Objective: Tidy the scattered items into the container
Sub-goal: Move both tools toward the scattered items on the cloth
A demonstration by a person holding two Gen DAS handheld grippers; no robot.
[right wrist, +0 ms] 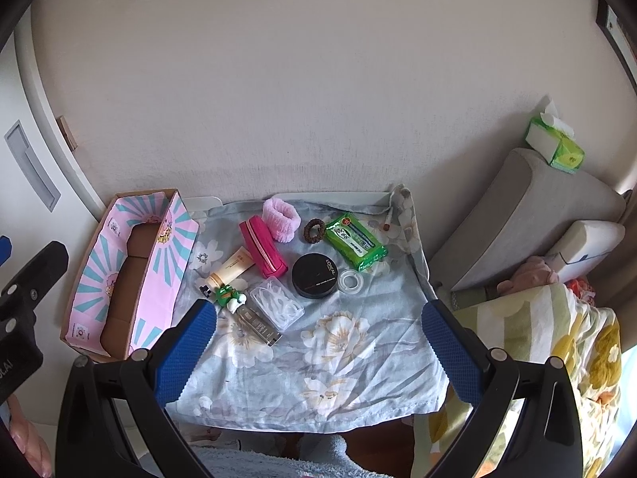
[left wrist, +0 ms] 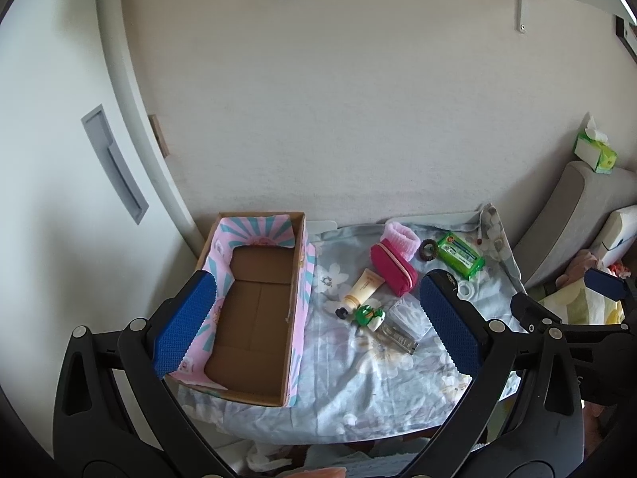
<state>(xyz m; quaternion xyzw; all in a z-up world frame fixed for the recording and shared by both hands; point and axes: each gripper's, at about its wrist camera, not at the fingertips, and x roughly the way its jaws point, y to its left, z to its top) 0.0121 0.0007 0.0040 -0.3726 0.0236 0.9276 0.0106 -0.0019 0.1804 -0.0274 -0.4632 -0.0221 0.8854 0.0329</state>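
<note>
A cardboard box [left wrist: 254, 302] [right wrist: 119, 298] with pink lining stands empty at the table's left. To its right, on the flowered cloth [right wrist: 338, 362], lie a magenta pouch [right wrist: 262, 251], a cream tube [right wrist: 233, 267], a green frog toy [right wrist: 229, 294], a clear case [right wrist: 278, 304], a metal case [right wrist: 258, 324], a black compact [right wrist: 314, 275], a tape roll [right wrist: 351, 281], green wipes [right wrist: 355, 241], a brown hair tie [right wrist: 314, 230] and a pink band [right wrist: 280, 215]. My left gripper [left wrist: 318, 279] hangs open above the box and cloth. My right gripper [right wrist: 318, 306] is open over the cloth's near part, holding nothing.
The wall runs right behind the table. A white door with a recessed handle [left wrist: 115, 163] stands to the left. On the right are a grey cushion [right wrist: 529, 215], a green tissue box [right wrist: 557, 147] and a flowered blanket [right wrist: 557, 338]. The cloth's front edge hangs over the table.
</note>
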